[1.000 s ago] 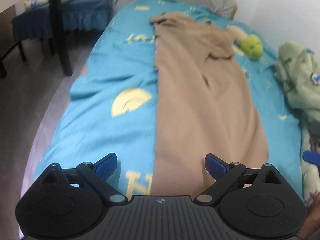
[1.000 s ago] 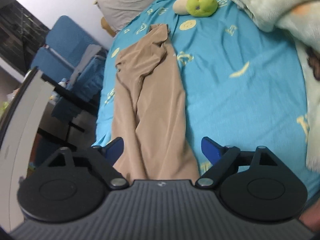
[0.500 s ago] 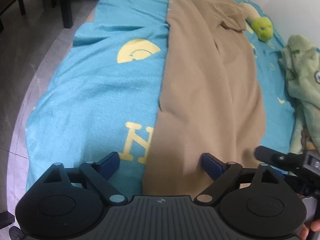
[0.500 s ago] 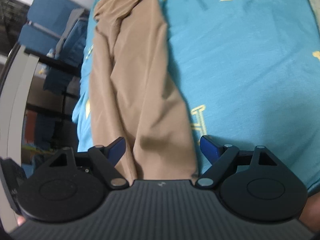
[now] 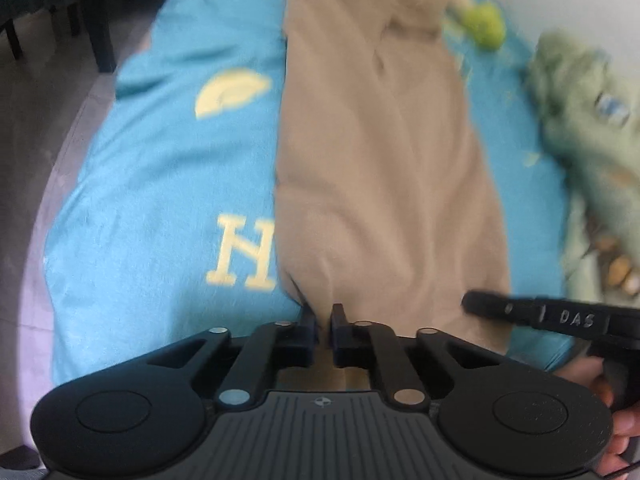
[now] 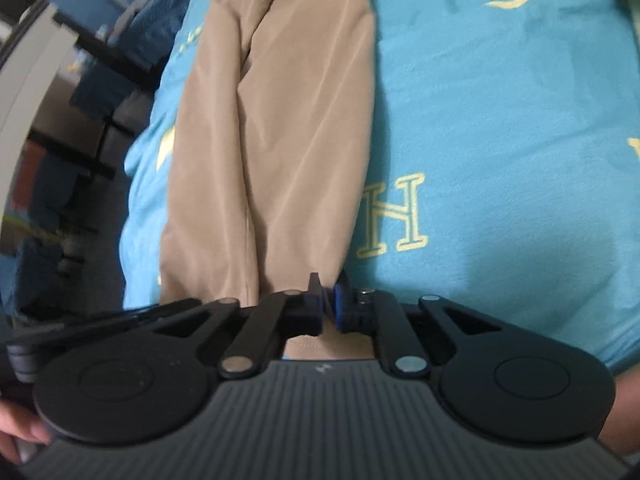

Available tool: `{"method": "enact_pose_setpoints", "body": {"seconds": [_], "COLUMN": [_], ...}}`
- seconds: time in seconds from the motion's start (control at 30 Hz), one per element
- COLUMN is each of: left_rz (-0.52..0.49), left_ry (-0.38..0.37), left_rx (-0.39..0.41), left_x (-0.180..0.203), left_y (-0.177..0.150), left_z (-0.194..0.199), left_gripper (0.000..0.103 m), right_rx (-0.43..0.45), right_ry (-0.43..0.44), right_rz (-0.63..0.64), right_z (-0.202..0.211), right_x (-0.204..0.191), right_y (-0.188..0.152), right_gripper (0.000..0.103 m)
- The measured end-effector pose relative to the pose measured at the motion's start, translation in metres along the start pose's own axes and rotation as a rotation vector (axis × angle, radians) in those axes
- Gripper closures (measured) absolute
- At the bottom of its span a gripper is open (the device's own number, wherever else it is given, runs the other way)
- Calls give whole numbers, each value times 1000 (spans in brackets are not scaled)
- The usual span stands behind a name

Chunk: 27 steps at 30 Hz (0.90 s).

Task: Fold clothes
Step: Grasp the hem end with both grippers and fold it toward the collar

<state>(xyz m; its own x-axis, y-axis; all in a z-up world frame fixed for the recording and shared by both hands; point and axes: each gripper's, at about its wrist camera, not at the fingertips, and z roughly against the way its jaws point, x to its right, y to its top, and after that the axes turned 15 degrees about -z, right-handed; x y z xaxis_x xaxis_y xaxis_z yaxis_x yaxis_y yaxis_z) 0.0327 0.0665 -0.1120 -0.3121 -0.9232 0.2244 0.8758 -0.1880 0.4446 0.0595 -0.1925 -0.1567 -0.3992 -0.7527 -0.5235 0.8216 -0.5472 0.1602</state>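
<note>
A long tan garment [image 5: 380, 152] lies stretched lengthwise down a blue bedsheet [image 5: 168, 168]; it also shows in the right wrist view [image 6: 272, 128]. My left gripper [image 5: 323, 318] is shut on the near hem at its left corner. My right gripper [image 6: 329, 300] is shut on the near hem at its right corner. The right gripper's body [image 5: 560, 318] shows at the right of the left wrist view, and the left gripper's body [image 6: 100, 324] at the left of the right wrist view.
A green fleece blanket [image 5: 592, 128] lies on the bed's right side, with a green plush toy [image 5: 486, 30] near the far end. The floor [image 5: 36, 128] and dark chair legs [image 5: 98, 36] are left of the bed. Blue chairs [image 6: 116, 28] stand beyond.
Both grippers moved down to the garment's near hem and closed on it; they were open half a second ago.
</note>
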Motion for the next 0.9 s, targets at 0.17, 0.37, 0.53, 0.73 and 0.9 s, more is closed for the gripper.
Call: {"method": "enact_pose_setpoints", "body": {"seconds": [0.17, 0.37, 0.53, 0.73, 0.9], "left_rz": [84, 131, 107, 89, 51], "left_ry": [-113, -187, -190, -173, -128], "left_rx": [244, 444, 542, 635, 648], "left_x": [-2, 26, 57, 82, 82], "left_y": [-9, -18, -43, -63, -25], "left_z": [60, 123, 168, 206, 203], "left_gripper": [98, 99, 99, 99, 99], "right_rx": [85, 211, 262, 345, 385], "right_ry": [122, 219, 286, 345, 325], "right_rz": [-52, -4, 0, -4, 26], "right_z": [57, 128, 160, 194, 192], "right_x": [6, 2, 4, 0, -27], "right_y": [9, -2, -24, -40, -7], "right_gripper": [96, 96, 96, 96, 96]}}
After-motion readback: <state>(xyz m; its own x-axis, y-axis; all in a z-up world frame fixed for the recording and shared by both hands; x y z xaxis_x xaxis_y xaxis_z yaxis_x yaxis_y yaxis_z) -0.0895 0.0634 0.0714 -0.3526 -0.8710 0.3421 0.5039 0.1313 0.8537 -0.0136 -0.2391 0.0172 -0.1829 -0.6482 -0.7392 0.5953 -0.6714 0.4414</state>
